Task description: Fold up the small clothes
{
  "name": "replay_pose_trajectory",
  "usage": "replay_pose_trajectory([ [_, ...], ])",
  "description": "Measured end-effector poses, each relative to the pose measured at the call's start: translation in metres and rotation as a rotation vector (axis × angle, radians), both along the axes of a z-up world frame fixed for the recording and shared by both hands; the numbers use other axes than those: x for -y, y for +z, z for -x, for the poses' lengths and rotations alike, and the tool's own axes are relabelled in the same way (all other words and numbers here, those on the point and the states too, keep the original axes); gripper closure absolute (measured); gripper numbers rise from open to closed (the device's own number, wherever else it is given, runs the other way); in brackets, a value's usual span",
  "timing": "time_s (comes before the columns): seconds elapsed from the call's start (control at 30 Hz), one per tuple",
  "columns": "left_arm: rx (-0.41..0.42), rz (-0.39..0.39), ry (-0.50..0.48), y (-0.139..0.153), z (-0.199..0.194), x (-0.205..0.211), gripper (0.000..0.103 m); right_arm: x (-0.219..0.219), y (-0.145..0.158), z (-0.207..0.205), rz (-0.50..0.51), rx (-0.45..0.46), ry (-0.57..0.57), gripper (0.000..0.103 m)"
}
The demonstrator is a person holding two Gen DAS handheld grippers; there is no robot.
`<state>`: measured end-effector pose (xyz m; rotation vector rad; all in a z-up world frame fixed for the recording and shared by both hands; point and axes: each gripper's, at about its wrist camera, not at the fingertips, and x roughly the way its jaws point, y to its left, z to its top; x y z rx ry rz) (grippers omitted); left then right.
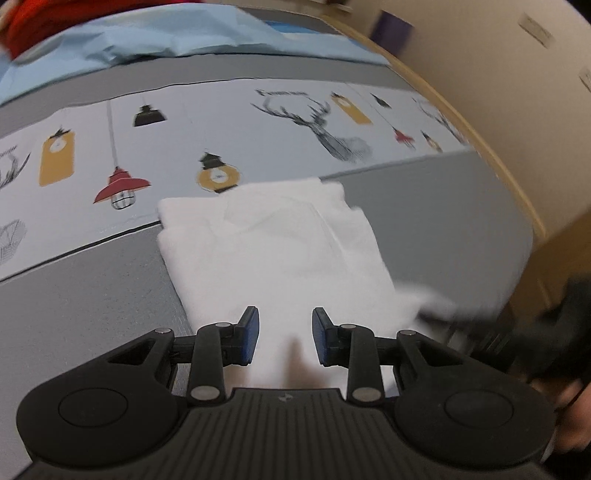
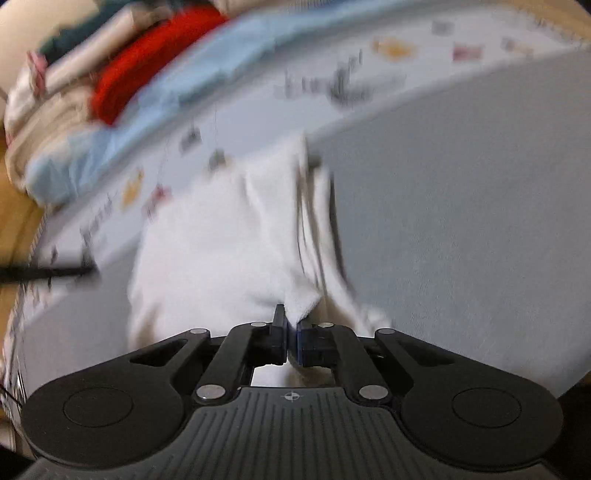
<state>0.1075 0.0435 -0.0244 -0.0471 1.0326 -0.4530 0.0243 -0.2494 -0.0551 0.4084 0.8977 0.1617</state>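
1. Between the blue pads (image 1: 249, 334) of the left gripper (image 1: 283, 332) there is a wide gap with nothing held; it sits over the near edge of the white garment (image 1: 273, 243).
2. On the other side, the right gripper (image 2: 291, 326) has its jaws pressed together on a corner of the white garment (image 2: 221, 240), with a peak of cloth standing up just past the fingertips.
3. From the left wrist view the garment lies folded and flat on the grey cover (image 1: 436, 206), its far edge overlapping the printed band (image 1: 221, 122) of lamps and stag heads.
4. Beyond the band lie a light blue cloth (image 1: 177, 33) and a red item (image 2: 147, 59); the right wrist view is motion-blurred.
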Motion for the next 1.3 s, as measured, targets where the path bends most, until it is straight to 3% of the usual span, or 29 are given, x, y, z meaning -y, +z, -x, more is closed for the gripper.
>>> replay_pose_trajectory([
  [0.07, -0.004, -0.014, -0.055, -0.003, 0.007, 0.006, 0.069, 0.004, 0.02, 0.004, 0.031, 0.06, 0.006, 0.099],
  [0.1, -0.013, -0.027, -0.079, -0.006, 0.009, 0.01, 0.069, 0.005, 0.023, 0.005, 0.067, 0.047, 0.01, 0.099],
  [0.17, -0.032, -0.052, -0.119, -0.016, 0.012, 0.018, 0.069, 0.007, 0.008, -0.005, 0.113, -0.1, 0.035, 0.096],
  [0.23, -0.064, -0.077, -0.156, -0.027, 0.013, 0.026, 0.07, 0.016, -0.007, -0.016, 0.057, -0.259, 0.065, 0.095],
  [0.4, -0.087, -0.15, -0.197, -0.044, 0.016, 0.038, 0.07, 0.026, 0.04, -0.046, 0.116, -0.051, 0.064, 0.071],
  [0.53, -0.076, -0.137, -0.133, -0.041, 0.008, 0.03, 0.07, 0.025, 0.044, -0.099, 0.102, -0.006, 0.196, 0.063],
  [0.7, -0.072, -0.129, -0.055, -0.035, -0.002, 0.019, 0.07, 0.013, 0.014, -0.148, 0.127, -0.02, 0.259, 0.063],
  [0.83, -0.078, -0.138, -0.035, -0.035, -0.007, 0.016, 0.07, 0.013, -0.015, -0.168, 0.071, -0.13, 0.204, 0.063],
  [0.93, -0.077, -0.134, -0.031, -0.034, -0.011, 0.015, 0.07, 0.001, -0.015, -0.17, 0.091, -0.113, 0.241, 0.063],
  [0.97, -0.076, -0.134, -0.029, -0.033, -0.012, 0.014, 0.07, -0.001, -0.015, -0.17, 0.113, -0.101, 0.248, 0.069],
  [1.0, -0.074, -0.133, -0.027, -0.032, -0.013, 0.015, 0.07, -0.001, -0.013, -0.17, 0.118, -0.097, 0.25, 0.087],
  [1.07, -0.069, -0.127, -0.023, -0.031, -0.015, 0.014, 0.07, 0.003, -0.012, -0.169, 0.096, -0.099, 0.239, 0.095],
  [1.13, -0.066, -0.122, -0.014, -0.03, -0.017, 0.014, 0.07, 0.006, -0.003, -0.166, 0.075, -0.069, 0.225, 0.098],
  [1.23, -0.058, -0.111, -0.005, -0.026, -0.018, 0.015, 0.07, 0.014, 0.031, -0.156, 0.035, 0.105, 0.192, 0.098],
  [1.3, -0.054, -0.105, -0.006, -0.025, -0.018, 0.017, 0.07, 0.019, 0.037, -0.154, 0.08, 0.161, 0.155, 0.097],
])
